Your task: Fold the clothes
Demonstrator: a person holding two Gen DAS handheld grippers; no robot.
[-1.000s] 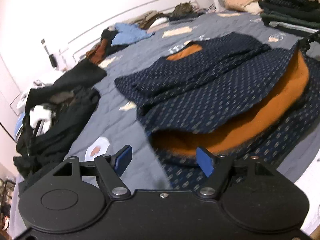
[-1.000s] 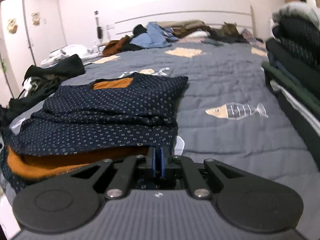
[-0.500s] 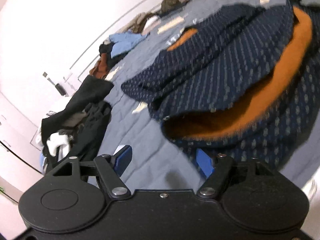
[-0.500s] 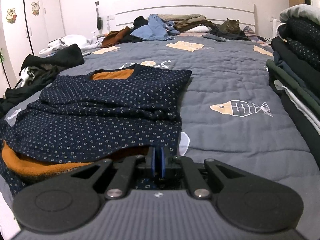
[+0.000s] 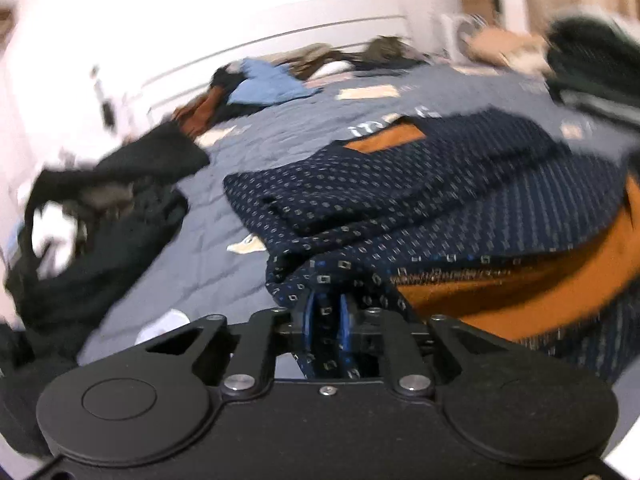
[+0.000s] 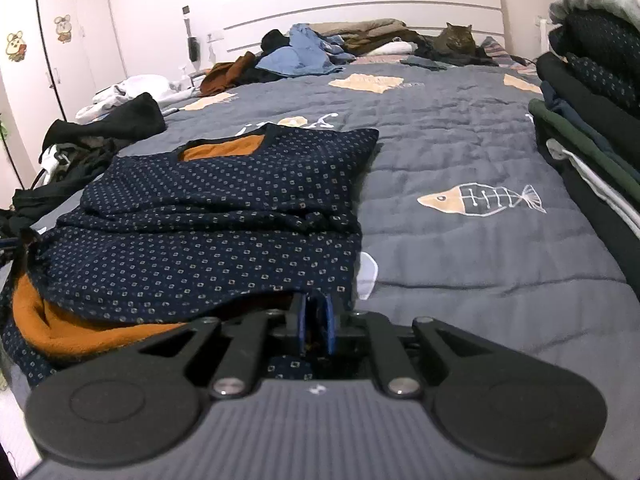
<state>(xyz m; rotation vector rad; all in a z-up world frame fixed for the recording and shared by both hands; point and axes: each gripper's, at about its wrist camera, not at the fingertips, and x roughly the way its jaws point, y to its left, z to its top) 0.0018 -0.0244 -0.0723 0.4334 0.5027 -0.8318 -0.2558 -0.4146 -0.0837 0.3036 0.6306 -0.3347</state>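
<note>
L wrist view: left gripper point(image 5: 327, 322) jaws have just been closing – now pinching the near hem of the navy dotted top point(image 5: 400, 200), which is lying on the bed point(image 5: 224, 248) with sleeves folded in.

R wrist view: right gripper point(image 6: 314, 328) is gripping the hem's other corner, jaws nearly together. Final fold-over and stacking on the folded pile point(image 6: 592, 120) likely remaining – unfolded heap point(image 6: 304, 52) is waiting.

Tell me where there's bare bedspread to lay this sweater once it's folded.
The widest bare bedspread lies between the navy sweater and the folded stack on the right, around the fish print. The headboard end is crowded with loose clothes and a cat; the dark pile fills the left.
</note>
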